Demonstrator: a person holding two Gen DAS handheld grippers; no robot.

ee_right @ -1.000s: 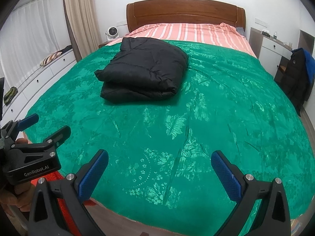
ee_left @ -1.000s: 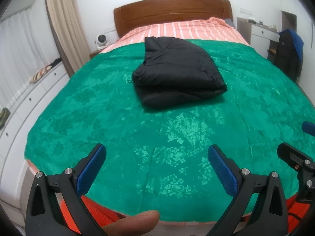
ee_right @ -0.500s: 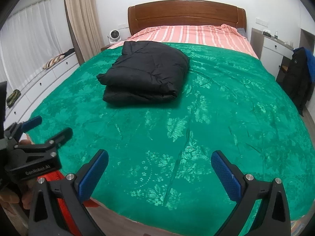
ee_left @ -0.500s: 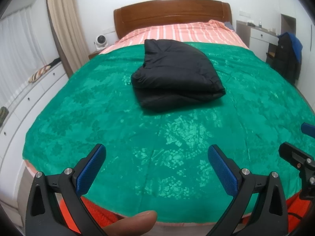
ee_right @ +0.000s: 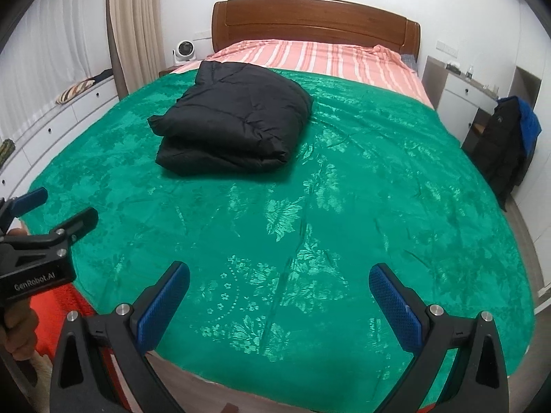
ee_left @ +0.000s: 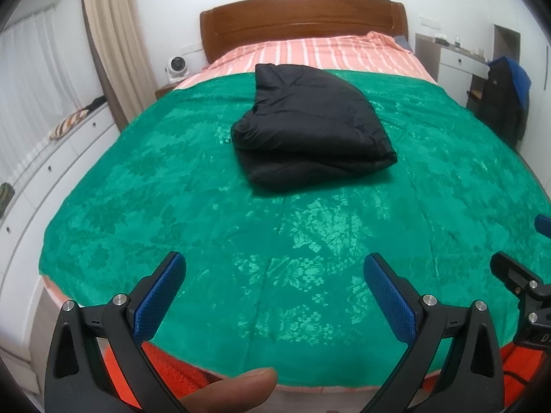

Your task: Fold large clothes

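Observation:
A black puffy jacket [ee_left: 310,130] lies folded in a thick bundle on the green bedspread [ee_left: 241,241], toward the head of the bed; it also shows in the right wrist view [ee_right: 234,127]. My left gripper [ee_left: 275,275] is open and empty above the foot of the bed, well short of the jacket. My right gripper [ee_right: 279,285] is open and empty too, beside the left one at the foot of the bed. The left gripper shows at the left edge of the right wrist view [ee_right: 51,213].
A wooden headboard [ee_left: 303,24] and striped pink sheet [ee_left: 327,51] are at the far end. White drawers [ee_left: 41,179] run along the left wall. A white desk [ee_right: 461,93] and a chair with dark clothes [ee_right: 509,141] stand at the right. Orange fabric [ee_left: 162,364] hangs below the bed's foot.
Both grippers have drawn back and risen slightly, so the bed and jacket sit a little farther off. The jacket has not moved and the jaws stay open.

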